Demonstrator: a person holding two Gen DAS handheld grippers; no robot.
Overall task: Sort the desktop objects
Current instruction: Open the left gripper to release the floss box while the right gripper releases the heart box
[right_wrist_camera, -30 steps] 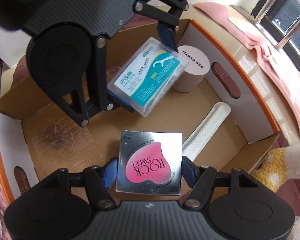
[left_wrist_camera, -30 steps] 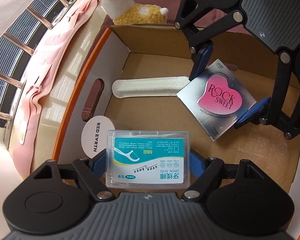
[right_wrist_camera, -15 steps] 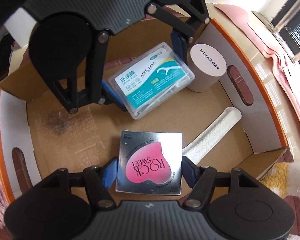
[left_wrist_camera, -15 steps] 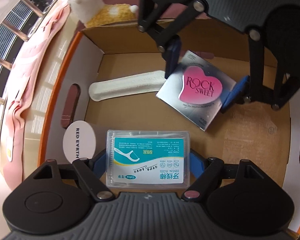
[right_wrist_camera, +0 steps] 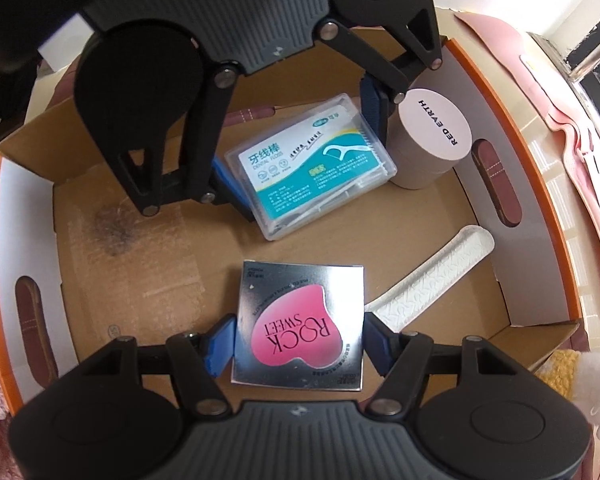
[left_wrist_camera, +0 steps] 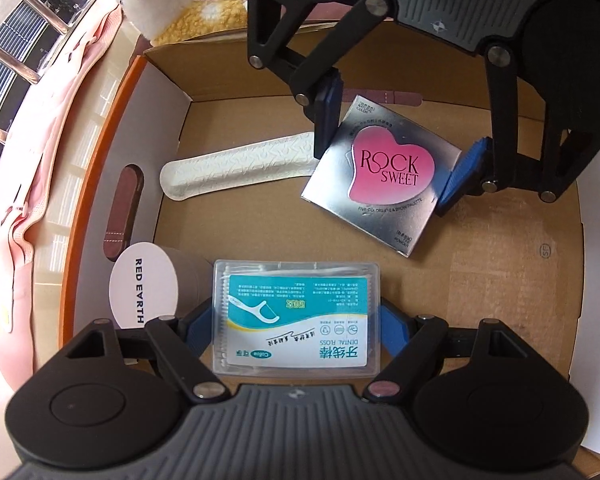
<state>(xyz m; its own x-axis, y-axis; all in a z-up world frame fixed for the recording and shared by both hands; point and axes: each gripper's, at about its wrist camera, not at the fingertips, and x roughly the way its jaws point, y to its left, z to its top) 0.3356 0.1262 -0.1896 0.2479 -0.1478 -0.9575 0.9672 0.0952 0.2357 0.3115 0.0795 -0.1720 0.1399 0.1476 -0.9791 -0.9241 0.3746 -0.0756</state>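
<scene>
Both grippers are inside an open cardboard box [left_wrist_camera: 236, 240] with an orange rim. My left gripper [left_wrist_camera: 296, 326] is shut on a clear dental floss box [left_wrist_camera: 296, 316] with a teal label, low over the box floor; it also shows in the right wrist view [right_wrist_camera: 312, 168]. My right gripper [right_wrist_camera: 298, 344] is shut on a silver "Rock Sweet" palette [right_wrist_camera: 300, 326] with a pink heart, seen in the left wrist view [left_wrist_camera: 384, 174] too.
A round "Red Earth" jar [left_wrist_camera: 144, 286] stands in the box next to the floss box. A long white embossed pack [left_wrist_camera: 236, 164] lies on the box floor beside the palette. A plush toy [left_wrist_camera: 172, 8] sits outside the box. Pink cloth [left_wrist_camera: 40, 160] lies alongside.
Both grippers have moved lower into the box with their items still held. The box floor and the objects in it look closer.
</scene>
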